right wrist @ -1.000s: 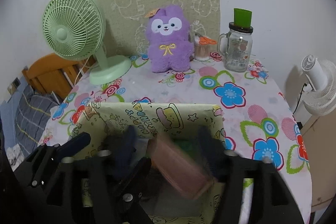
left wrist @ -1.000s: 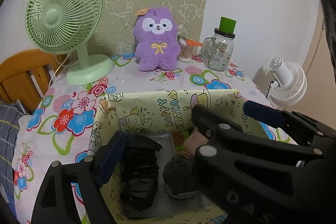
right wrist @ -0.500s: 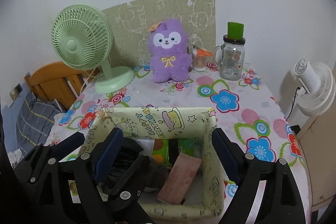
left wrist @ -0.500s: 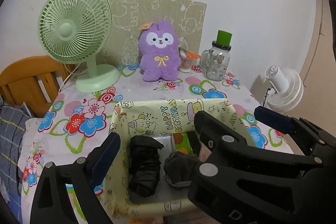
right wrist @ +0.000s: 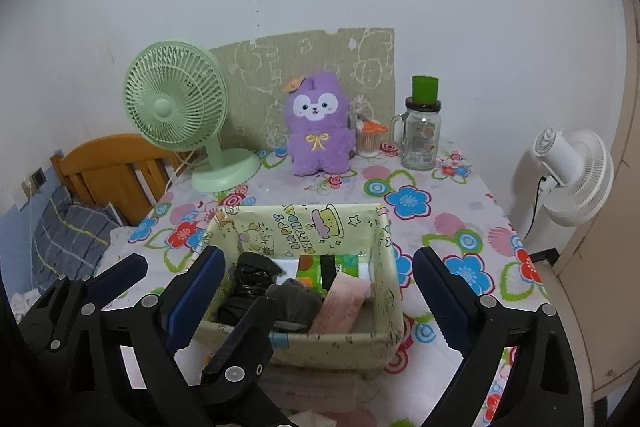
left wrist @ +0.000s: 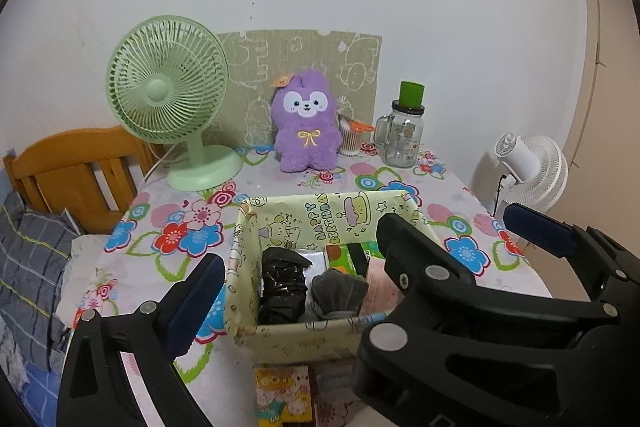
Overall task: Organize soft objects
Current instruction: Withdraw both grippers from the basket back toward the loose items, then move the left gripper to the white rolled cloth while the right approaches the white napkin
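The yellow box (left wrist: pixel 280 341) holds a black bundle (left wrist: pixel 282 285), grey cloth (left wrist: pixel 338 293) and pink packet (left wrist: pixel 380 281). Behind the box sits a purple plush (left wrist: pixel 305 127), a green fan (left wrist: pixel 168 95) beside it

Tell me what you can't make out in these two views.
- Pink packet: left view, right gripper's finger covers most of it.
- Box floor: both views, contents cover it.
- Cartoon pack: left view, cut off by the bottom edge.
- Jar label: too small to read.

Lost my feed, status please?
Both grippers open, empty: left, right. Pink pack rests in the box beside grey cloth. Nothing in the way.
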The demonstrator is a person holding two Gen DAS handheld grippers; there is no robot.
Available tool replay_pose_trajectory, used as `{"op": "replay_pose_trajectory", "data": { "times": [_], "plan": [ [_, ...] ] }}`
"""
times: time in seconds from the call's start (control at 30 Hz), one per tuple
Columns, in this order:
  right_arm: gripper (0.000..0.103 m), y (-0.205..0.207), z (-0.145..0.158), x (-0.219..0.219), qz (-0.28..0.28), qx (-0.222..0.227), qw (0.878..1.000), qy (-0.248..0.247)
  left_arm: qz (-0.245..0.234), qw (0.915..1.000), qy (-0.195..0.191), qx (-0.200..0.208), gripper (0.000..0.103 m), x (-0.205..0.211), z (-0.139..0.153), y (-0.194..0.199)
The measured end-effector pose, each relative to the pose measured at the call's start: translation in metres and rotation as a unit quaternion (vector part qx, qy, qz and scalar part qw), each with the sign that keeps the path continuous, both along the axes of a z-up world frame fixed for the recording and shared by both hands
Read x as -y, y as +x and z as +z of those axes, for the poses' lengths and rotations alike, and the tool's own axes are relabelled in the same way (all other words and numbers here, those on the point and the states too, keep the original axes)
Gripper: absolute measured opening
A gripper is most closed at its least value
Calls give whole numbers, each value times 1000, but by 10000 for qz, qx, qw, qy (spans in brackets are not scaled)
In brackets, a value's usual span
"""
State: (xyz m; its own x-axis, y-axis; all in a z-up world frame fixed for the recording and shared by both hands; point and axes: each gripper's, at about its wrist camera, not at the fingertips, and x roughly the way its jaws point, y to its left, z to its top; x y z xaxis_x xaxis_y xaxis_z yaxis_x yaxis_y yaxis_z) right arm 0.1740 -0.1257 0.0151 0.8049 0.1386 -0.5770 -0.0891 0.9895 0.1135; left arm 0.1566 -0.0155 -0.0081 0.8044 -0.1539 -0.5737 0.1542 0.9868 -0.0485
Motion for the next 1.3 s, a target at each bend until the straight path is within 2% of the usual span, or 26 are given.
{"op": "replay_pose_trajectory", "data": {
  "times": [0.9, 1.3],
  "plan": [
    [103, -98, 17, 5, -41, 274, 9995, -115, 145, 9992, 41, 361, 102, 5, 11, -93],
    [103, -126, 3, 1, 66, 304, 9994, -157, 209, 9987, 51, 460, 102, 1, -1, -120]
  ]
}}
